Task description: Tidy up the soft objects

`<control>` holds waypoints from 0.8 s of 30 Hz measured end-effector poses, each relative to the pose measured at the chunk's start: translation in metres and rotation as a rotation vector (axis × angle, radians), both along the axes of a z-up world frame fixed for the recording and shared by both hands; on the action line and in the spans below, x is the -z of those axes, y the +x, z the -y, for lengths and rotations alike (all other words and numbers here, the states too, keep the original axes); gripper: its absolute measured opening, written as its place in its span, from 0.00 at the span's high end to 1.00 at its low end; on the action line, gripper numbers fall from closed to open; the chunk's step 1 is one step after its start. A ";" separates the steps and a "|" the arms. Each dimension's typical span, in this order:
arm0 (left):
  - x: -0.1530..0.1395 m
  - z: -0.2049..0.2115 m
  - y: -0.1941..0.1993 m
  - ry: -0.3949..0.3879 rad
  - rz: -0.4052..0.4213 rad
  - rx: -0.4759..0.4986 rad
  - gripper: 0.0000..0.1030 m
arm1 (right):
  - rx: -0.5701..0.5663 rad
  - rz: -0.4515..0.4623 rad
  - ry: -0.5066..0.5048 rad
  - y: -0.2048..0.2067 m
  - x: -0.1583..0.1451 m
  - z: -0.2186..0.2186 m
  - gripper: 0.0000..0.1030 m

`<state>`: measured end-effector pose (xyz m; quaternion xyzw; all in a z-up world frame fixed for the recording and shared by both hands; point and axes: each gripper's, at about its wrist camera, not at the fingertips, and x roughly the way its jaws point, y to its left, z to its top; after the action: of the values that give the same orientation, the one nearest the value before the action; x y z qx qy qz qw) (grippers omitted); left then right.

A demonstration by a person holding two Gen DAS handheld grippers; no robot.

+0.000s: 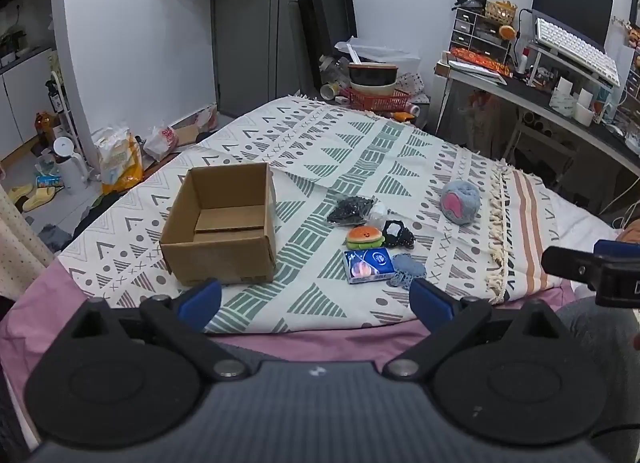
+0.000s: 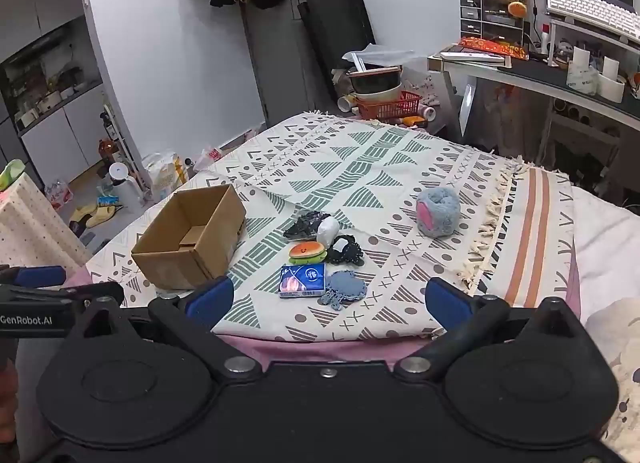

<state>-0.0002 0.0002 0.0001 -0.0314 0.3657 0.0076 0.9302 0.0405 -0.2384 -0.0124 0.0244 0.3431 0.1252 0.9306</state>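
Observation:
An open, empty cardboard box [image 1: 224, 223] [image 2: 192, 239] stands on the patterned blanket [image 1: 360, 143] [image 2: 360, 151]. To its right lies a cluster: a burger plush [image 1: 364, 237] [image 2: 307, 251], a blue tissue pack [image 1: 368, 265] [image 2: 302, 281], a blue knitted piece [image 1: 408, 269] [image 2: 346, 287], a black pouch [image 1: 350, 209] [image 2: 306, 223] and a black-and-white item [image 1: 396, 233] [image 2: 344, 249]. A grey-pink fluffy ball [image 1: 460, 201] [image 2: 438, 211] lies farther right. My left gripper [image 1: 316, 299] and right gripper [image 2: 328, 303] are open and empty, at the near bed edge.
A red basket [image 1: 380, 99] [image 2: 390, 105] with bowls stands beyond the bed's far end. A cluttered desk [image 1: 540, 87] [image 2: 560, 75] is on the right. Bags and slippers lie on the floor [image 1: 60, 199] at the left. The right gripper shows in the left view [image 1: 596, 267].

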 end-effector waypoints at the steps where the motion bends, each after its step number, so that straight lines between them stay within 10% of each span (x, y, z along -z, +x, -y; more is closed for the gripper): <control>1: 0.000 0.000 0.000 -0.008 0.004 0.002 0.03 | -0.001 0.001 0.000 0.000 0.000 -0.001 0.00; 24: -0.004 0.006 -0.002 -0.016 -0.006 0.012 0.03 | -0.013 0.004 -0.023 -0.006 -0.007 -0.004 0.00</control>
<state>-0.0020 -0.0054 0.0040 -0.0368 0.3685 -0.0008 0.9289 0.0342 -0.2344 -0.0051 0.0113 0.3426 0.1274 0.9307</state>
